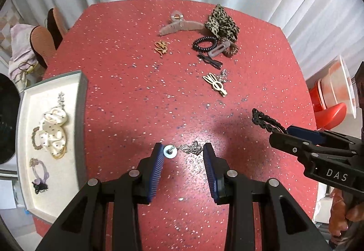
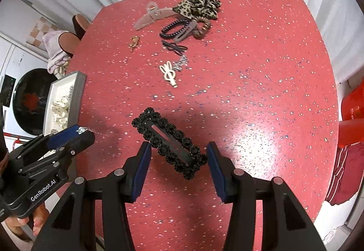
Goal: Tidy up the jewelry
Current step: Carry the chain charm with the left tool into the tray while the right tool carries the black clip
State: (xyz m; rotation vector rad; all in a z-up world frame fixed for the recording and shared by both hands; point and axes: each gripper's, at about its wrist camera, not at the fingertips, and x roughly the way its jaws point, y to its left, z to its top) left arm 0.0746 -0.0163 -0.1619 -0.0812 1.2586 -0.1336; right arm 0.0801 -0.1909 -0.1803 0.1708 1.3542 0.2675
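Observation:
My left gripper (image 1: 183, 152) is open, its blue pads on either side of a small silver brooch (image 1: 190, 149) with a round disc end (image 1: 170, 151) that lies on the red table. My right gripper (image 2: 178, 155) is open around a black beaded rectangular hair clip (image 2: 169, 141), which lies diagonally between the pads; from the left wrist view the clip (image 1: 264, 120) sticks out past the right gripper's tip. A grey tray (image 1: 80, 100) with a white lining at the left holds a white dotted scrunchie (image 1: 53, 131), a chain and a lilac hair tie.
At the far side of the red speckled table (image 1: 141, 91) lie a beige claw clip (image 1: 179, 25), a leopard scrunchie (image 1: 223, 21), a black coil tie (image 1: 204, 44), black pins, a gold brooch (image 1: 161, 47) and a cream rabbit clip (image 1: 216, 84). Red stools stand at the right.

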